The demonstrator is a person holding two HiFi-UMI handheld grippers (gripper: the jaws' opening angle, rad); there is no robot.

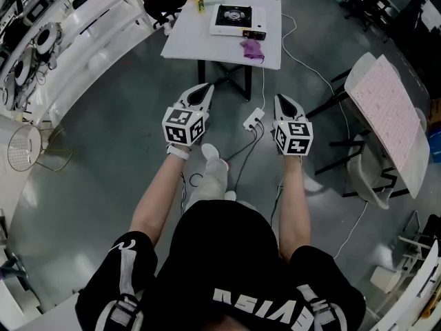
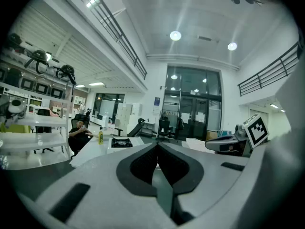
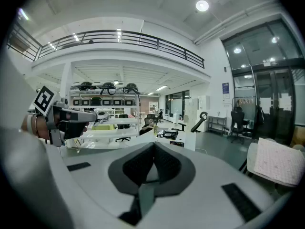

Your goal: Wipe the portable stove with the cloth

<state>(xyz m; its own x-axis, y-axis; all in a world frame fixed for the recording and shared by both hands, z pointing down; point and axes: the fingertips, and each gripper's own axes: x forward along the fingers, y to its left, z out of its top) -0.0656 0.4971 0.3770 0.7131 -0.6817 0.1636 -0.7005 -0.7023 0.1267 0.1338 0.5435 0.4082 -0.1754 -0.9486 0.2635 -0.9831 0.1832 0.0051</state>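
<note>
Far ahead of me, on the white table [image 1: 182, 43], sits the portable stove [image 1: 233, 17], a pale body with a black top. The cloth [image 1: 251, 49], purple and crumpled, lies just beside the stove's near right corner, close to the table's near edge; whether it touches the stove I cannot tell. A yellow bottle [image 1: 200, 4] lies on the table to the far left of the stove. I stand well apart from all of this, on the grey floor [image 1: 103, 185], with both tools held out in front of me and aimed toward the table. My left gripper [image 1: 204, 89] has its jaws closed together, tips meeting, with nothing between them. My right gripper [image 1: 281, 100] is closed the same way and also carries nothing. The two are held side by side with a gap between them, and neither is near the stove or the cloth. On the floor between their tips lies a white power strip [image 1: 253, 119] with cables running from it. To my right stands a second table [image 1: 393, 112] with a pale pink speckled top, and white shelving [image 1: 76, 40] runs along the left. A seated person [image 2: 80, 131] is at the far left of the white table.
</note>
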